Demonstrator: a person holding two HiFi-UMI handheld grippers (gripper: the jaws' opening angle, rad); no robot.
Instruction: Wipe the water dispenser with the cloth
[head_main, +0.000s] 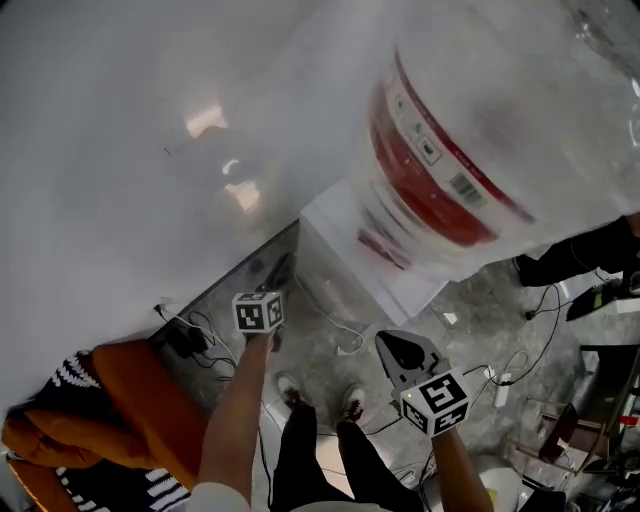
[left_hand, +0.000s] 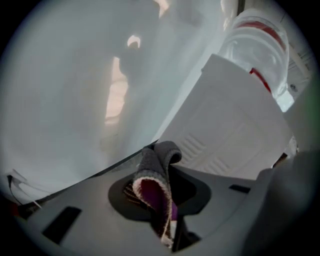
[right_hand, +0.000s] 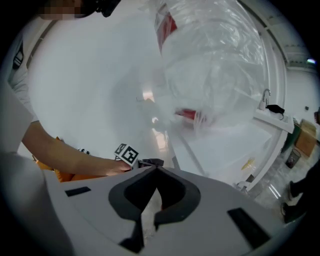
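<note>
1. The left gripper was clenched on the cloth. A folded grey loop with a purple face and pale edging stood up out of its jaws at lower centre of the left gripper view.
2. The right gripper had its jaws closed tip to tip with nothing between them. It hung at lower right of the head view, apart from the work.
3. The water dispenser filled the right half of the left gripper view. It showed a white, ribbed panel, tilted in frame, with a glossy white wall to its left.
4. The water bottle sat on top of it, at upper right of the head view. It was clear, carried a red band and was covered in crinkled plastic film.
5. Contact between cloth and panel could not be confirmed; the loop appeared just short of the panel's lower edge.
6. Recommended procedure:
   - Press the protruding loop flat on the panel before stroking.
   - Keep the grasp firm so that the cloth does not pull out.
   - Wipe in overlapping passes.
   - Keep the hard jaw tips off the plastic.
   - Keep the idle gripper away from the bottle.
</note>
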